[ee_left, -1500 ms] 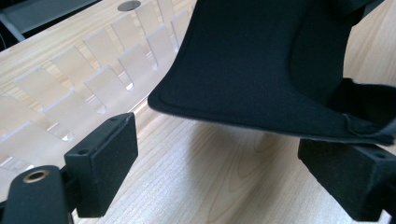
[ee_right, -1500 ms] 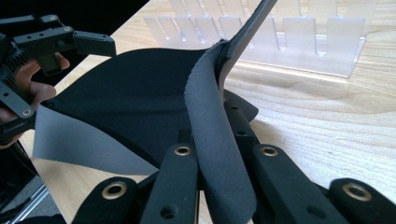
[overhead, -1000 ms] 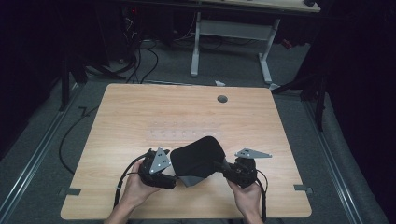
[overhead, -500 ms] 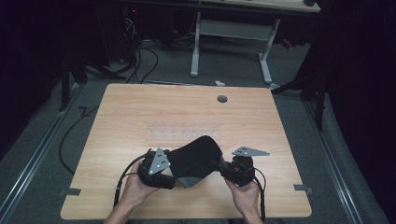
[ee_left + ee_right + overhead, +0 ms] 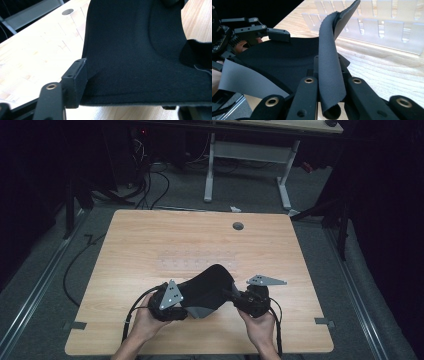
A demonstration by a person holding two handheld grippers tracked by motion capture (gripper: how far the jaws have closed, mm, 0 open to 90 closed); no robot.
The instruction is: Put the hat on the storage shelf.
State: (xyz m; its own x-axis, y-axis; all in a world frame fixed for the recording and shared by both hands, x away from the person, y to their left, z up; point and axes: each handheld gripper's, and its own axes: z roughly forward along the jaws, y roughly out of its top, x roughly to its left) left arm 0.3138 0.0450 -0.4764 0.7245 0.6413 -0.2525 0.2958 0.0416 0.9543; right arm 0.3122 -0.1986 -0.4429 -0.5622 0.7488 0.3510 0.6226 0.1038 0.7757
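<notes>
A soft black pad with a grey underside hangs bent between both grippers, just above the near edge of the wooden table. My right gripper is shut on a folded edge of the pad, which rises curled between its jaws. My left gripper has just been closing its jaws around the pad's opposite edge. One jaw lies over the edge and the other under it, with a gap still showing. From above, the left gripper and the right gripper face each other.
A clear plastic slotted strip lies flat mid-table, also seen close behind the pad as the strip. A round cable hole sits near the far edge. Beyond the table stand a white desk frame and floor cables.
Both hands and the pad stay where they were; the high view gives no shift that I can make out.
</notes>
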